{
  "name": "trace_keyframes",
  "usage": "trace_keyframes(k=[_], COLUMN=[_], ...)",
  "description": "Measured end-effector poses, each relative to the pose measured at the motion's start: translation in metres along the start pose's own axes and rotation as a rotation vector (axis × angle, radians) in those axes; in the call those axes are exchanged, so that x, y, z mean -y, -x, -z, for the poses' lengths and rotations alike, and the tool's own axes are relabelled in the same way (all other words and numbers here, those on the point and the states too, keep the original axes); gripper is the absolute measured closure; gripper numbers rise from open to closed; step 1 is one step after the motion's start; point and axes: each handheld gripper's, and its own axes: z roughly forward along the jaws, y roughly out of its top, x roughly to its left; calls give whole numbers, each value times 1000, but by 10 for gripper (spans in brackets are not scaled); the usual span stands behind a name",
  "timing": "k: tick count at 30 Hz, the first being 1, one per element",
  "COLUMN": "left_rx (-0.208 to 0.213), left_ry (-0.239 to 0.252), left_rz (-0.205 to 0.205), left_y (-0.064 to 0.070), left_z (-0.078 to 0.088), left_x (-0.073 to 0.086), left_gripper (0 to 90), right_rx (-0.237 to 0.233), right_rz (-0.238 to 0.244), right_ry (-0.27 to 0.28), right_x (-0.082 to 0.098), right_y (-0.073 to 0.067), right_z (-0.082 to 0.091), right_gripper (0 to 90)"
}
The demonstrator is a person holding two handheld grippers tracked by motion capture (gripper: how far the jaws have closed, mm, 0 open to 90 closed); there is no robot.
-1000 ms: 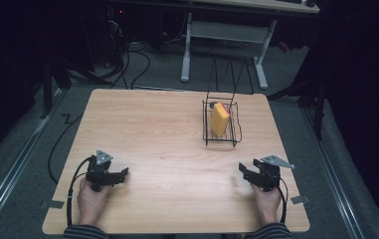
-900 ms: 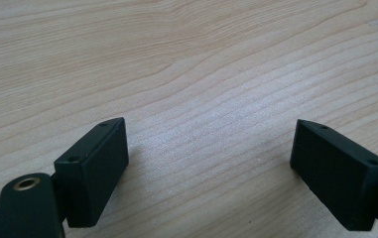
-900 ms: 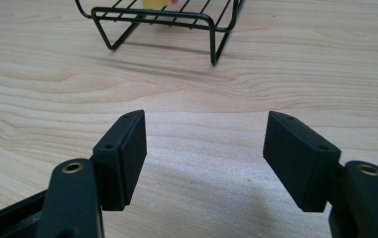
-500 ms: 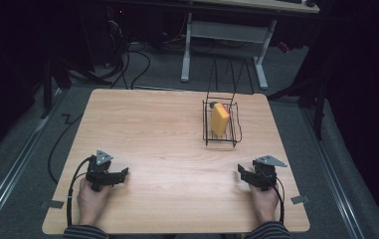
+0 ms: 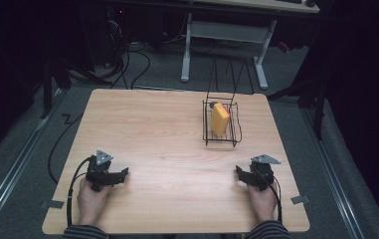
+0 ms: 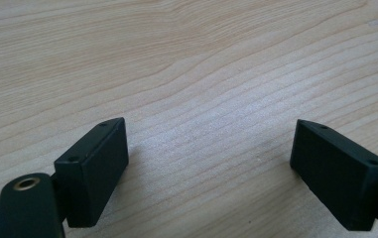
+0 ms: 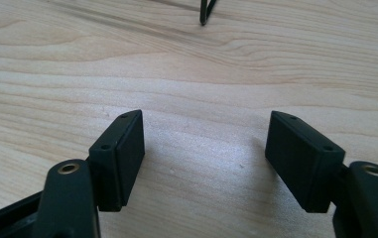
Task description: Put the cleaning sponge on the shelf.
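Fingers (image 6: 92, 168) of the left gripper (image 5: 122, 173) stand spread apart with nothing between them but bare wood, and the right gripper (image 5: 238, 173) has just been opening its 2 jaws a little wider, also over bare wood. Both rest low on the near part of the table (image 5: 152, 129), 1 at each side, each held in 1 hand. Well away from them, at the far right of the tabletop, stands 1 black wire basket (image 5: 220, 141) with 1 yellow block (image 5: 220, 119) propped upright inside it. Its handle rises behind. A corner of its wire foot shows in the right gripper view.
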Motion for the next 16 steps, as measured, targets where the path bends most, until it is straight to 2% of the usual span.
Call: trace_keyframes(k=[16], left_rx=[0], left_ry=[1], left_rz=[2], left_y=[0], left_z=[0], left_x=[0], left_gripper=[157], right_rx=[-2], right_rz=[4], right_ry=[1], right_x=[0], right_y=[-1], right_z=[0], right_gripper=[323])
